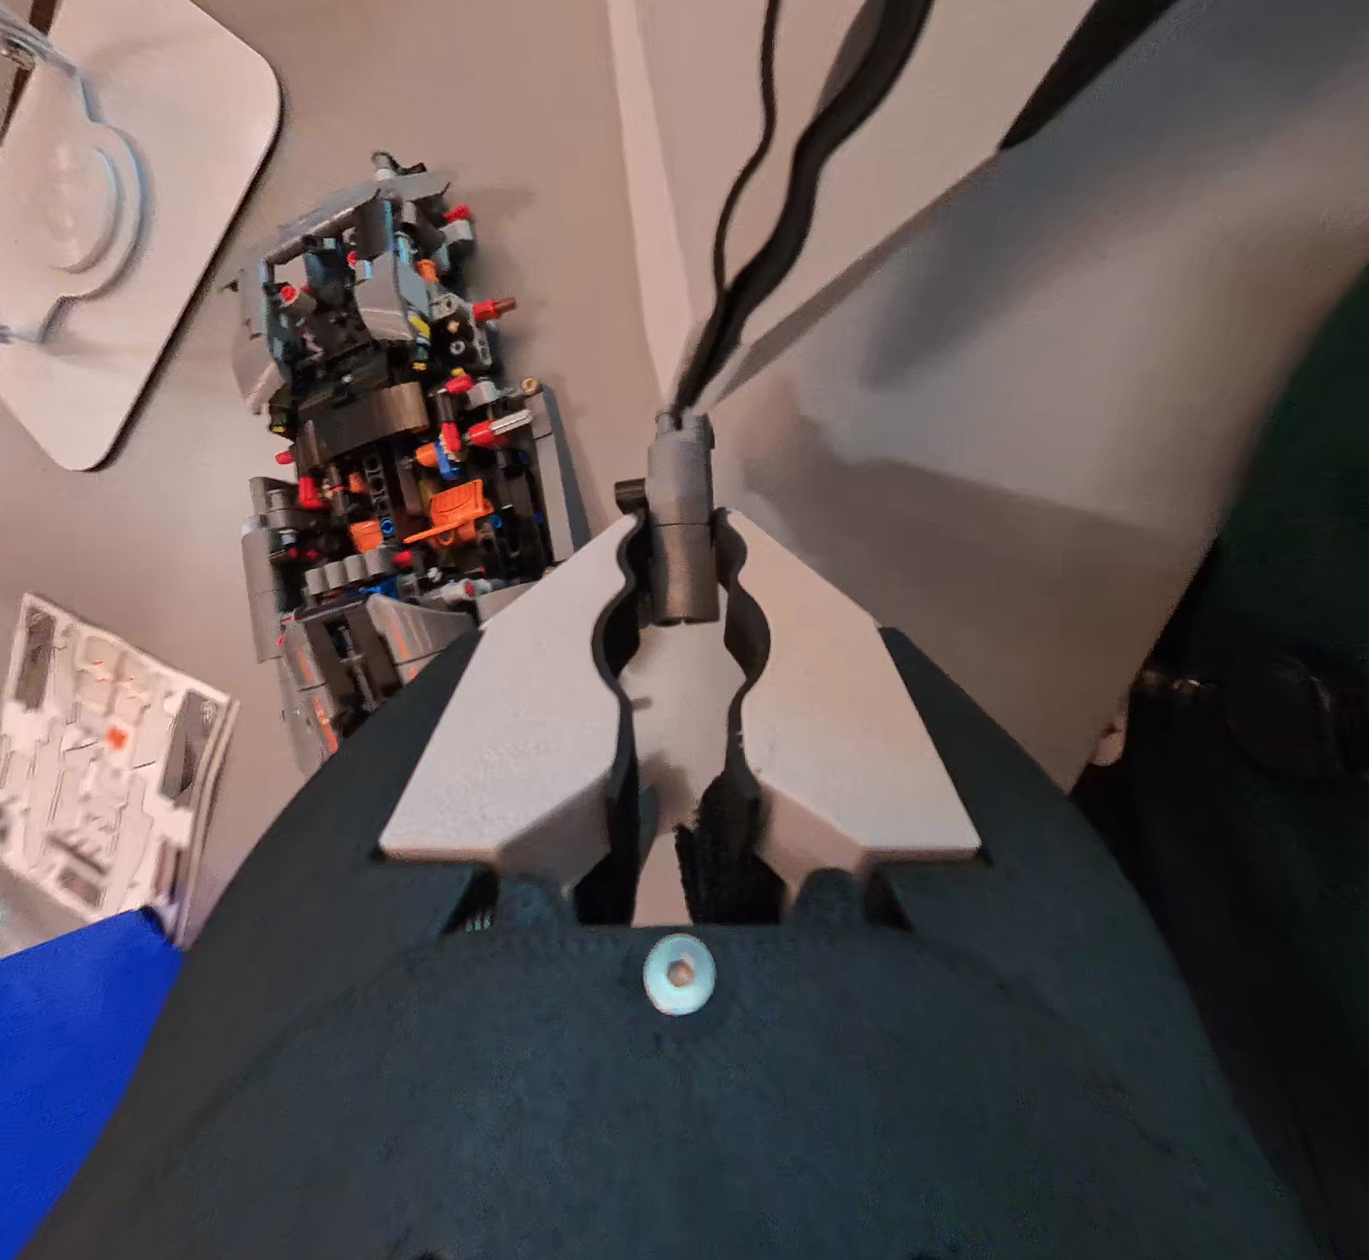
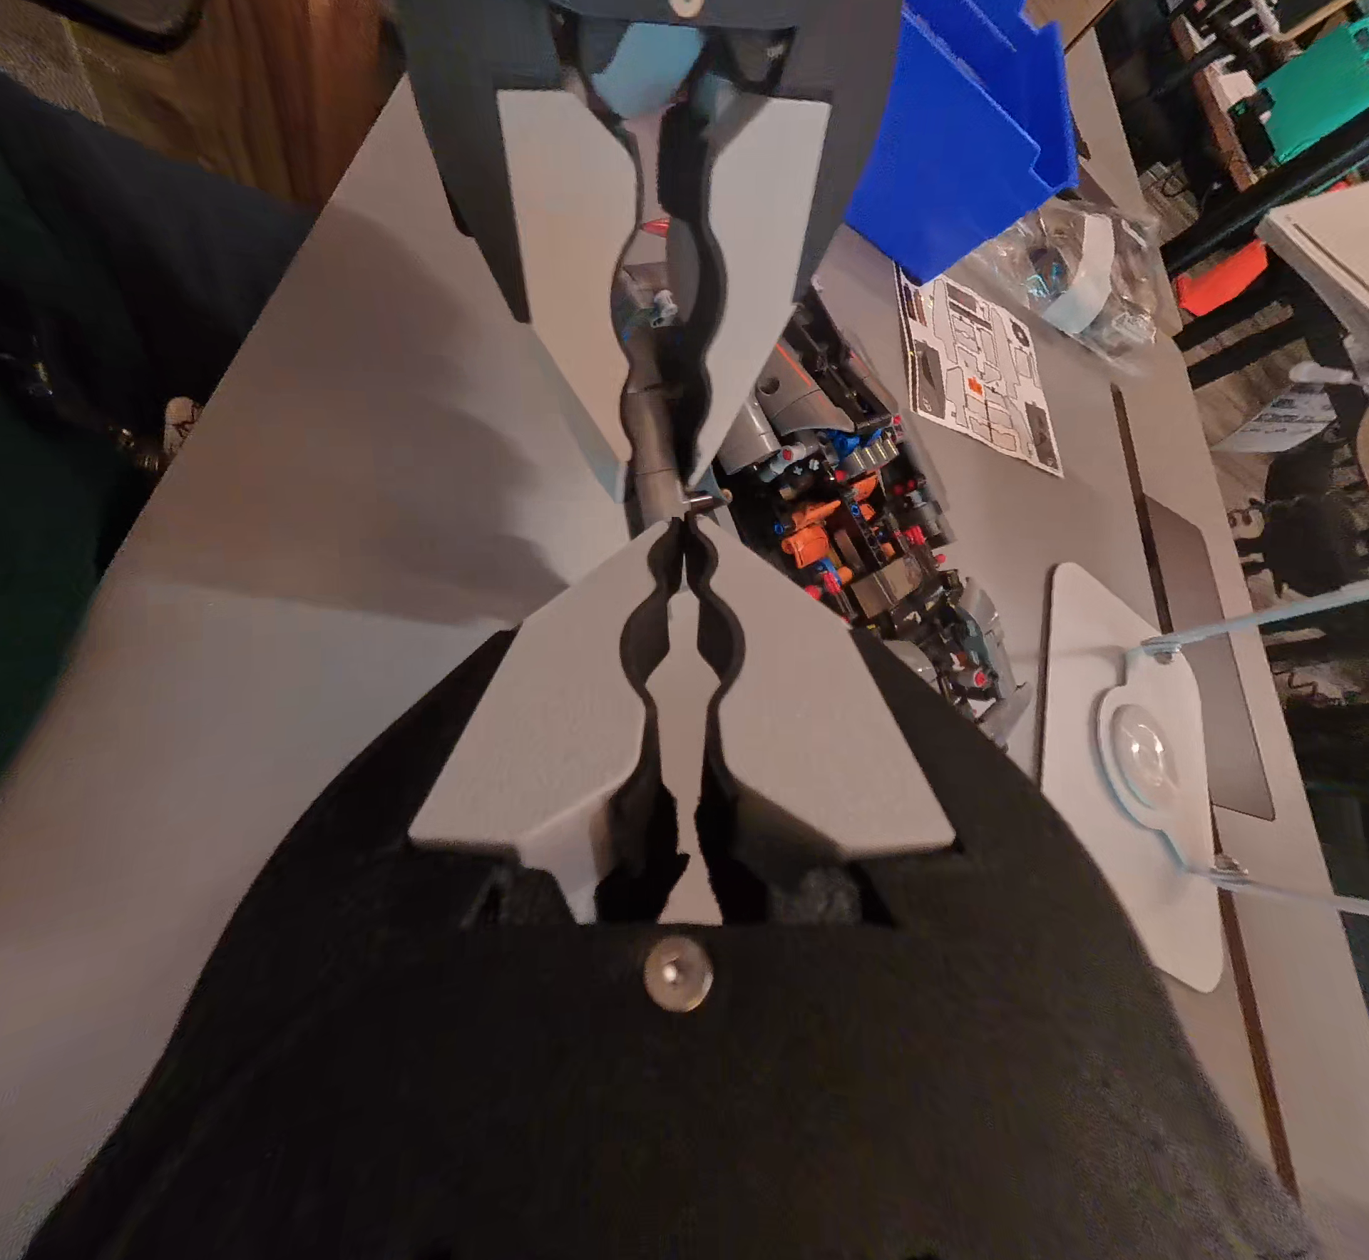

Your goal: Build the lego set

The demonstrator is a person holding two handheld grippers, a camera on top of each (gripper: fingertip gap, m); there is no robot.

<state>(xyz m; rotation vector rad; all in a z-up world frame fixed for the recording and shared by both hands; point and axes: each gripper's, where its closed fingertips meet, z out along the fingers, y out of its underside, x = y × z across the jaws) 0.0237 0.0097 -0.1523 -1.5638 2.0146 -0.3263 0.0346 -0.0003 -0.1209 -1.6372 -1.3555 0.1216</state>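
My left gripper (image 1: 678, 520) is shut on a grey cylindrical lego connector (image 1: 678, 506). A short dark pin (image 1: 630, 491) sticks out of the connector's side. In the right wrist view the left gripper (image 2: 659, 476) comes in from the top with the same connector (image 2: 652, 439) and pin (image 2: 704, 496). My right gripper (image 2: 683, 528) is shut, and its tips meet the connector's free end right beside the pin. The part-built lego car (image 1: 385, 424) lies on the grey table, left of the left gripper and right of the right gripper (image 2: 874, 543).
A sticker sheet (image 2: 978, 365) and a blue bin (image 2: 956, 113) lie beyond the car, with a clear plastic bag (image 2: 1074, 276) nearby. A white stand base (image 2: 1111, 743) sits at the right. A person in dark clothing (image 1: 1296, 558) is at the table's edge. Left and right tips are no more than a few centimetres apart.
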